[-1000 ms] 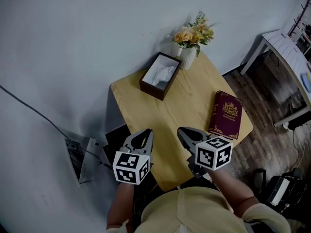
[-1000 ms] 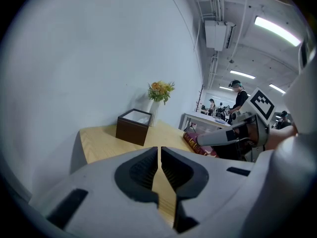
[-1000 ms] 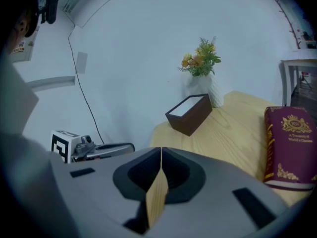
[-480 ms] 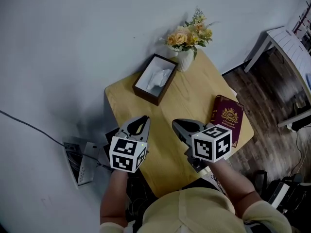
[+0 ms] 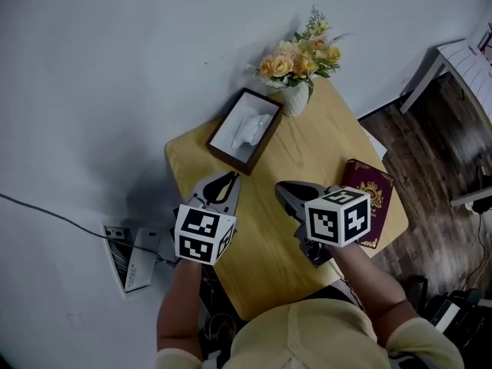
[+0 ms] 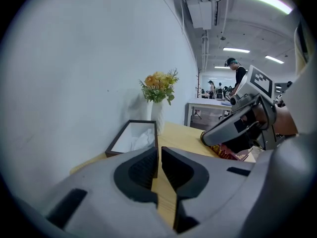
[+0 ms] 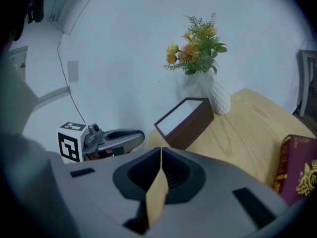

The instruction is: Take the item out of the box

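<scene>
A dark brown open box (image 5: 228, 158) stands at the far left of the small wooden table (image 5: 307, 160), with crumpled white paper (image 5: 250, 127) inside. My left gripper (image 5: 233, 177) hovers over the table's near left edge, pointing at the box, jaws shut and empty. My right gripper (image 5: 283, 188) is beside it over the table's near part, also shut and empty. From the left gripper view, the box (image 6: 130, 139) lies just beyond the jaw tips (image 6: 158, 150). The right gripper view shows the box (image 7: 187, 122) ahead and the left gripper (image 7: 116, 139) to its left.
A white vase of yellow flowers (image 5: 296, 91) stands behind the box at the table's far corner. A maroon book (image 5: 370, 200) lies at the table's right edge. A power strip and papers (image 5: 127, 254) lie on the floor at left. A white table (image 5: 453, 56) stands far right.
Both grippers have moved forward over the table toward the box, staying shut. The left one has rolled slightly.
</scene>
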### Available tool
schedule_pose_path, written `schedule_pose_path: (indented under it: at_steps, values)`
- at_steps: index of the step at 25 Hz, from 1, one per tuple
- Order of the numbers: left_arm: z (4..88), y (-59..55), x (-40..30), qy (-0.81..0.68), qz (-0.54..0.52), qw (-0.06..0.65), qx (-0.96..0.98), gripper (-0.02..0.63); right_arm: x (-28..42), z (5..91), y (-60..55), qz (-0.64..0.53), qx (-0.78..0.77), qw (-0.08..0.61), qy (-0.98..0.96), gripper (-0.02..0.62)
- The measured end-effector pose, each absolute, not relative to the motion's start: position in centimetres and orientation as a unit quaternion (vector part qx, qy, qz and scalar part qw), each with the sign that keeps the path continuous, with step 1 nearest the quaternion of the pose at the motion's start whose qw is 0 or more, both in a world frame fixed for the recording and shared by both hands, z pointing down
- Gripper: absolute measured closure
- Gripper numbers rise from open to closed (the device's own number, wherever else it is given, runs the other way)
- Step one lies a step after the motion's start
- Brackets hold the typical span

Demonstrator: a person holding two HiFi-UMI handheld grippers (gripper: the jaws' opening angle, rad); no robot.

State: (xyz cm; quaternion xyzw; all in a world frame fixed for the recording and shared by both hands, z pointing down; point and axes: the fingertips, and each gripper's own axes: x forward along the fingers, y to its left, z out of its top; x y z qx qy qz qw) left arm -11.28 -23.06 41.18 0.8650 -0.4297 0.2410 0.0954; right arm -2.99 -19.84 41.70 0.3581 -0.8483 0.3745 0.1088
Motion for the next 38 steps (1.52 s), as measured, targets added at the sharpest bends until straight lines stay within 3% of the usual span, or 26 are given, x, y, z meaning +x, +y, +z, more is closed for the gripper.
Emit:
schedule_pose_path:
  at_steps: [22, 33, 38]
  values:
    - [42.7, -31.6, -10.0, -0.360, 0.406, -0.063, 0.838, 0.571, -3.1, 42.2, -26.5, 0.364, 0.319, 0.096, -0.870, 0.565]
    - [45.3, -33.4, -9.5, -0.244, 0.490, -0.090, 0.832, 0.569, -3.0, 43.7, -28.1, 0.372, 0.305, 0.101, -0.871, 0.565]
    - [46.6, -33.5, -9.7, -0.189, 0.528, -0.100, 0.822, 0.482, -2.8, 44.5, -28.4, 0.377, 0.305, 0.100, -0.869, 0.565]
